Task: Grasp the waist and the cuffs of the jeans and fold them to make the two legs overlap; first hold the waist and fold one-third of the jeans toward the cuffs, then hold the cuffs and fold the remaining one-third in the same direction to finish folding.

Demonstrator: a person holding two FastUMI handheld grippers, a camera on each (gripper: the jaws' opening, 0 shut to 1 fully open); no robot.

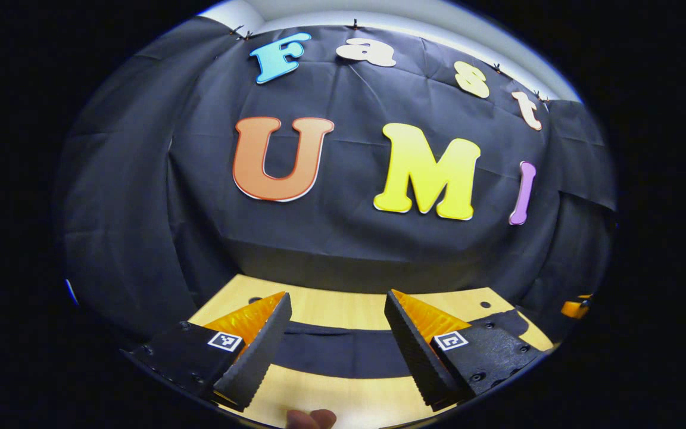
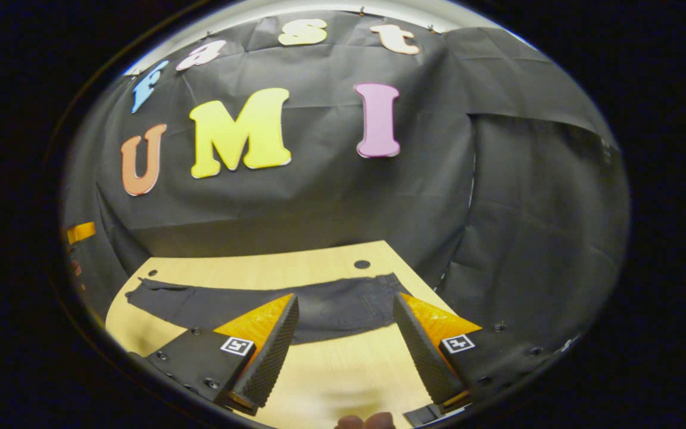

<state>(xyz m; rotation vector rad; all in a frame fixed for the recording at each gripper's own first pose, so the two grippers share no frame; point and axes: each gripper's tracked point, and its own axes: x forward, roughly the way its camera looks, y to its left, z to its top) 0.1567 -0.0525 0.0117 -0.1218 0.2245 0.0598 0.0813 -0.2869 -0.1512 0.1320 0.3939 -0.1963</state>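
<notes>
hovering above the wooden table (image 2: 331,369), the right gripper (image 2: 346,339) has its fingers spread wide and holds nothing, and the dark jeans (image 2: 271,307) lie flat across the table just beyond its tips, running off to its left. over in the left gripper view, the left gripper (image 1: 337,339) is spread wide and empty too, with the jeans (image 1: 337,351) stretched crosswise between and behind its fingers on the table (image 1: 343,307).

- We saw the jeans (image 1: 337,351) partly hidden behind the left gripper's fingers (image 1: 256,351), both ends out of sight.
- In the right gripper view, its fingers (image 2: 271,351) covered the jeans' near edge.
- Fingertips (image 1: 312,419) were cut off at the bottom edge.
</notes>
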